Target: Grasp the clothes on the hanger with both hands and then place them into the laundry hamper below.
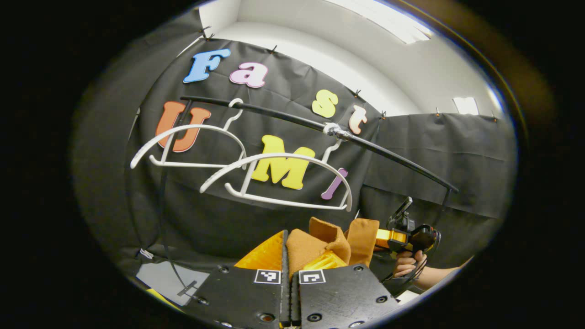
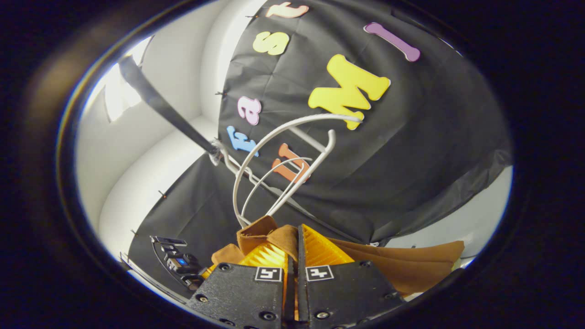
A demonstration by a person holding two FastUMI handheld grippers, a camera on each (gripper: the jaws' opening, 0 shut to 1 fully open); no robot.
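Note:
A tan-brown garment (image 1: 320,237) hangs stretched between both grippers, below the two bare white hangers (image 1: 283,157) on the black rail (image 1: 388,155). My left gripper (image 1: 297,256) is shut on a bunched fold of the cloth. Farther right, a hand holds the right gripper (image 1: 381,238), which clamps the garment's other end. In the right gripper view, my right gripper (image 2: 295,246) is shut on the garment (image 2: 402,265), which trails off to the right. The left gripper (image 2: 205,270) shows low at the left. Both hangers (image 2: 256,155) hang just above the cloth.
The rail (image 2: 160,105) runs across in front of the black cloth wall. A pale grey patch of floor (image 1: 164,278) lies low at the left, with thin black cords hanging by the wall. White walls rise behind the booth.

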